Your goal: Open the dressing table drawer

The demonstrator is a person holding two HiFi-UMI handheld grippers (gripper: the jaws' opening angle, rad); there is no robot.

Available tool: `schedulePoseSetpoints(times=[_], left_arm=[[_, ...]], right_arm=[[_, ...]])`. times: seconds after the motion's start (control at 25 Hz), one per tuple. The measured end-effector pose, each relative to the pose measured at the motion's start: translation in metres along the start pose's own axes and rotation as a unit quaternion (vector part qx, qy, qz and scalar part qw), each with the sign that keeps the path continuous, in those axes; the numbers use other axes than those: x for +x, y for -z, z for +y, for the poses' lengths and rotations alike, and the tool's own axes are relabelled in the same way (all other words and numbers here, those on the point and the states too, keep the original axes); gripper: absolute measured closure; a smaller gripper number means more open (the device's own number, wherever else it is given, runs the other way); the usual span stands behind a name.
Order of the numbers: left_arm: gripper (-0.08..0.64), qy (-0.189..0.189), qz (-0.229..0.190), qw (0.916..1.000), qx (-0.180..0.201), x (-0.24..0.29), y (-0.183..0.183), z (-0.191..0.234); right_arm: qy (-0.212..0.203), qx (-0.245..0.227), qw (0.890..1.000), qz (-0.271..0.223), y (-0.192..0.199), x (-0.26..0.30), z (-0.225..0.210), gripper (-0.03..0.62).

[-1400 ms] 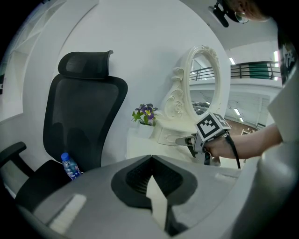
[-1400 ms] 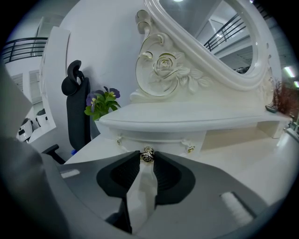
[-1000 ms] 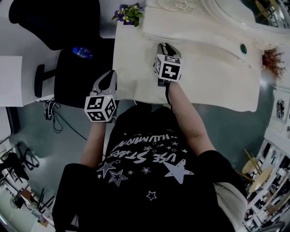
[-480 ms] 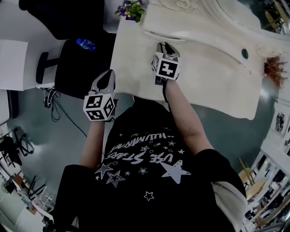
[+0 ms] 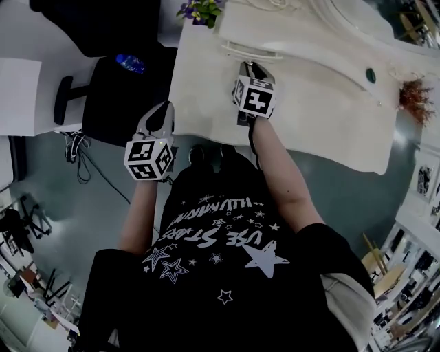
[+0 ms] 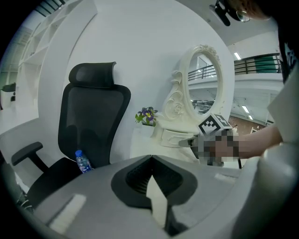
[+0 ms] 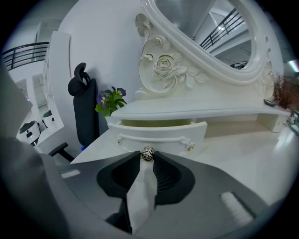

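Observation:
The small white drawer (image 7: pixel 161 133) under the mirror shelf stands pulled partly out, with a dark gap showing above its front. A little metal rose knob (image 7: pixel 148 154) hangs below the curved handle bar, and my right gripper (image 7: pixel 148 159) is shut on it. From the head view, the right gripper (image 5: pixel 251 67) reaches over the dressing table (image 5: pixel 323 103) to the drawer (image 5: pixel 249 50). My left gripper (image 5: pixel 159 115) hovers off the table's left edge, shut with nothing in it. In its own view the left gripper (image 6: pixel 152 158) points toward the mirror.
An ornate oval mirror (image 7: pixel 205 32) rises behind the drawer. A pot of purple flowers (image 5: pixel 199 10) stands at the table's back left corner. A black office chair (image 5: pixel 117 96) with a water bottle (image 5: pixel 129 63) on its seat stands left of the table.
The drawer front has come out from under the shelf while the right gripper stays shut on its knob. The left gripper has hardly moved.

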State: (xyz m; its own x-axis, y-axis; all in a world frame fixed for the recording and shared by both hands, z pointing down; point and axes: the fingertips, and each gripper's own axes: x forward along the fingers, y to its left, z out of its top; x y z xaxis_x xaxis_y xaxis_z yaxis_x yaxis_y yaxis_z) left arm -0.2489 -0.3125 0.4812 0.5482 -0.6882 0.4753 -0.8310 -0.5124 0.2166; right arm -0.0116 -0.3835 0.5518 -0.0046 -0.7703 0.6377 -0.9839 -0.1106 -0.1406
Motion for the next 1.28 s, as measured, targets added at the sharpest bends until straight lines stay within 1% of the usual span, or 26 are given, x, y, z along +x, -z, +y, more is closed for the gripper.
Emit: schedulePoseSetpoints(times=[0.12,0.28,0.48,1.04,1.28], left_arm=[[0.558,0.010,0.005,0.9999,0.004,-0.005,0.003,0.003],[0.559,0.016,0.012,0.9998,0.005,-0.011,0.010,0.005],[0.558,0.019,0.013,0.9997,0.003,-0.014,0.015,0.006],[0.559,0.034,0.008,0.9994,0.002,-0.016,0.013,-0.006],[0.559,0.035,0.008,0.9994,0.002,-0.022,0.017,-0.007]], right_arm=[[0.008,0.004,1.000,0.003,0.001,0.000,-0.001,0.472],[0.012,-0.006,1.000,0.004,0.003,-0.001,0.002,0.472],[0.015,-0.002,1.000,-0.008,0.011,-0.008,0.006,0.472],[0.010,-0.007,1.000,0.000,0.025,-0.026,0.008,0.472],[0.009,-0.005,1.000,0.000,0.028,-0.031,0.010,0.472]])
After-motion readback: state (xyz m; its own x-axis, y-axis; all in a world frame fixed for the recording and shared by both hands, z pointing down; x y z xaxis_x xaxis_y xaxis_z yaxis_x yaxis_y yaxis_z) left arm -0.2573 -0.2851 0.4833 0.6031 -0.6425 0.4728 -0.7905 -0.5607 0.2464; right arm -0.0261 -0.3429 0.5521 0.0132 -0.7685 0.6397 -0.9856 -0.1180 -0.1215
